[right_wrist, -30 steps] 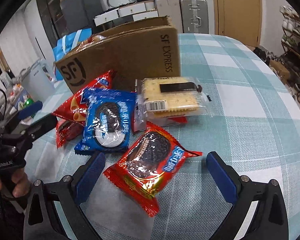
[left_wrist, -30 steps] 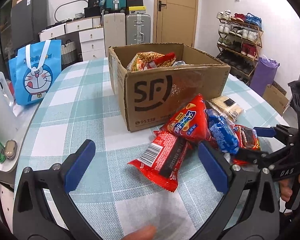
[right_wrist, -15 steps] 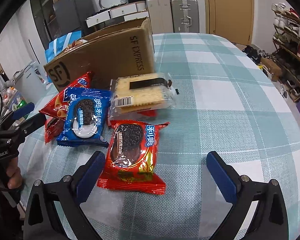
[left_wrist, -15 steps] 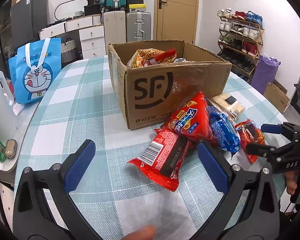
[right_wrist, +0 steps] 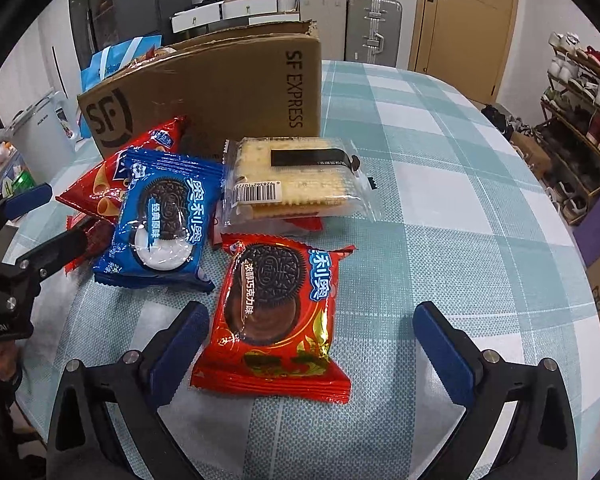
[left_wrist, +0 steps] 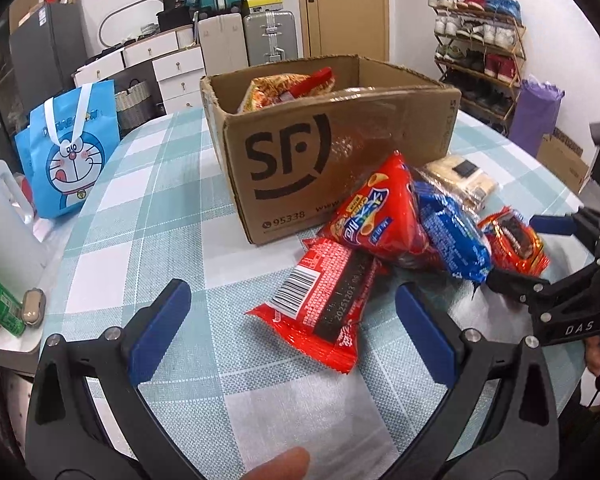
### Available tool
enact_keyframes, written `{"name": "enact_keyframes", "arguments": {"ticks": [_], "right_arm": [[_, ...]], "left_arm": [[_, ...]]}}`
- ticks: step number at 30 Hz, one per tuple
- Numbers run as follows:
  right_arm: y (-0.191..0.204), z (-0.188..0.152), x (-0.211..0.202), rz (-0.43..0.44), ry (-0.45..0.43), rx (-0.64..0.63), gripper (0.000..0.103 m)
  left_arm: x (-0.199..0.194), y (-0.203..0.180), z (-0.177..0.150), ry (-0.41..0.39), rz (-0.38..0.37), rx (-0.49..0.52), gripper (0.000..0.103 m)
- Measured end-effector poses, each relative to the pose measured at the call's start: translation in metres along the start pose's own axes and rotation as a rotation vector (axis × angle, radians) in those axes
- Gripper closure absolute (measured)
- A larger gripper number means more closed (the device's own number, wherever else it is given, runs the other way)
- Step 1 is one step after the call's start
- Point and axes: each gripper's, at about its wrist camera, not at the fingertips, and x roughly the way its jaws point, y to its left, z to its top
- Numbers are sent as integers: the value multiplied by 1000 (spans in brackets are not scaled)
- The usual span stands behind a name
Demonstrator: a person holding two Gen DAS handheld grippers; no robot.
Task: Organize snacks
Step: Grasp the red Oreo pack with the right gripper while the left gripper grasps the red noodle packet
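Observation:
A brown SF cardboard box point(left_wrist: 340, 152) point(right_wrist: 220, 92) stands open on the checked table with snack bags inside point(left_wrist: 284, 88). In front of it lie a red flat packet point(left_wrist: 324, 300), a red cone-snack bag point(left_wrist: 376, 216) point(right_wrist: 100, 188), a blue Oreo pack point(left_wrist: 452, 232) point(right_wrist: 164, 220), a red Oreo pack point(right_wrist: 276, 312) point(left_wrist: 512, 244) and a clear cracker pack point(right_wrist: 296, 184) point(left_wrist: 460, 176). My left gripper point(left_wrist: 292, 328) is open, its jaws either side of the red flat packet's near end. My right gripper point(right_wrist: 312, 344) is open around the red Oreo pack.
A blue Doraemon bag point(left_wrist: 68, 152) stands at the table's left edge. A shoe rack point(left_wrist: 480, 60) and a purple bag point(left_wrist: 536, 116) are at the right. Drawers and suitcases point(left_wrist: 268, 36) line the back wall by a door.
Both grippers have drawn nearer the snack pile. The right gripper has swung so the red Oreo pack now lies straight between its open jaws. No snack has visibly moved on the table.

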Motion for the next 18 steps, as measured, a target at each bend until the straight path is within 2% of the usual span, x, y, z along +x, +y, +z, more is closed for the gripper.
{"name": "enact_keyframes", "arguments": {"ticks": [5, 7, 13, 15, 18], "right_arm": [[0, -2, -4, 22, -15, 0, 2], [-1, -3, -7, 41, -42, 0, 14], [5, -7, -14, 42, -72, -28, 32], [6, -8, -16, 51, -81, -34, 45], [8, -8, -19, 68, -87, -35, 51]], "left_arm": [[3, -3, -1, 12, -6, 15, 1], [4, -2, 0, 20, -13, 9, 1], [9, 4, 0, 37, -15, -4, 1], [10, 4, 0, 41, -14, -1, 1], [12, 3, 0, 51, -10, 6, 1]]}}
